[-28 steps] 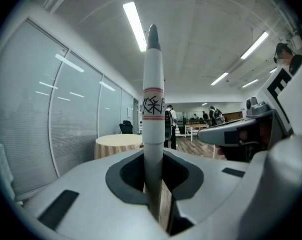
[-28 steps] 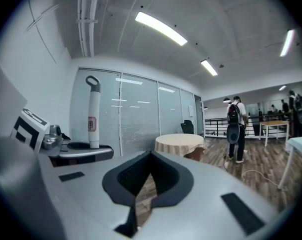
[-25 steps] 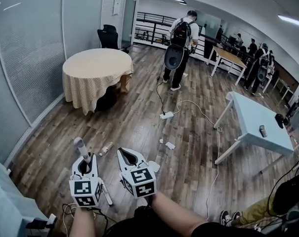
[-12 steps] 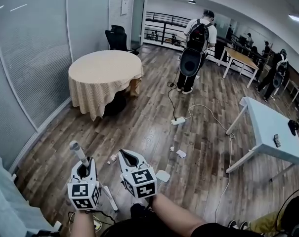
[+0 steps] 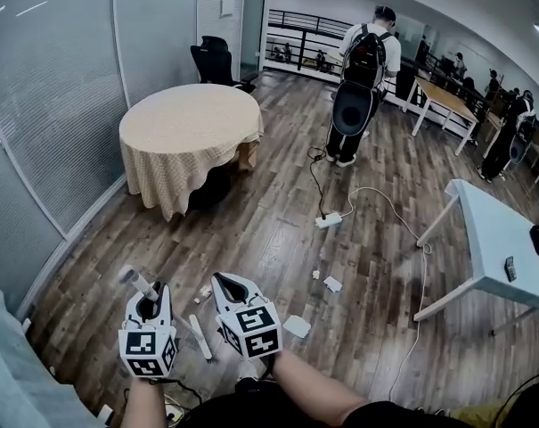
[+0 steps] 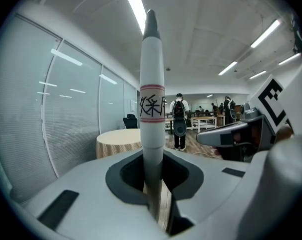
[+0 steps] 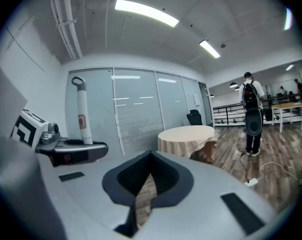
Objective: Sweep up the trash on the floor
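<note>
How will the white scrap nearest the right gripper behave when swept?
The scrap looks flat and thin like paper, so probably light and floppy. On the smooth wood floor it should slide, perhaps flutter, not roll.

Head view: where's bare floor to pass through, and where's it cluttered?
Bare boards lie between the round table and the power strip. Crowded: paper scraps and cable beside the white table.

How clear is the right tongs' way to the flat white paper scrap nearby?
Probably clear: the right tongs are shut and empty; only bare wooden floor separates them from the flat white paper scrap.
</note>
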Tool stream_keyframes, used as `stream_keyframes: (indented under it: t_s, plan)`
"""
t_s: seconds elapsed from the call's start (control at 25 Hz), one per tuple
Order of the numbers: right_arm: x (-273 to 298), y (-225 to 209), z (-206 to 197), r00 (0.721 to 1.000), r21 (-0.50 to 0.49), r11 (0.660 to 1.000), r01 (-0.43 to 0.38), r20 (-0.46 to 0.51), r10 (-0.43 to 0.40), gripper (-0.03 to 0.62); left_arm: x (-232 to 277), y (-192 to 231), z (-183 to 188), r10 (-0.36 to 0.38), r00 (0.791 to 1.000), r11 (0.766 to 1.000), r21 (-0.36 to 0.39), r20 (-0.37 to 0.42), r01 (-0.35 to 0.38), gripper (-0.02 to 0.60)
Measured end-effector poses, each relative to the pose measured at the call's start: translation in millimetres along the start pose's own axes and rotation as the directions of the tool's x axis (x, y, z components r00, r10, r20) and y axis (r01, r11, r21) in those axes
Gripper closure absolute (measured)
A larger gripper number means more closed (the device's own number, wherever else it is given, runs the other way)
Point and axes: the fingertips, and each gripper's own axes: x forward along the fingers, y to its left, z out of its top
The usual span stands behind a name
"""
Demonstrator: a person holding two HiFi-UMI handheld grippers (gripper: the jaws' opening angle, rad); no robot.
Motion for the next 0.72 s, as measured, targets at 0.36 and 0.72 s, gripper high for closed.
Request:
stream_keyframes:
  t_s: [0.36, 0.72]
  plan:
    - [44.2, -51.5, 2.6, 0.998, 0.032, 0.998, -0.053, -0.024, 0.054, 0.58, 55.3, 7.8, 13.3, 0.046, 0.999, 0.999, 0.009, 0.002, -0.046, 0.532]
    - [56.0, -97.4, -3.6, 0.999, 0.054, 0.998, 0.008, -0.049, -0.006, 0.58, 111.2, 19.3, 11.4, 0.015, 0.999, 0.997, 0.083, -0.031, -0.013, 0.532]
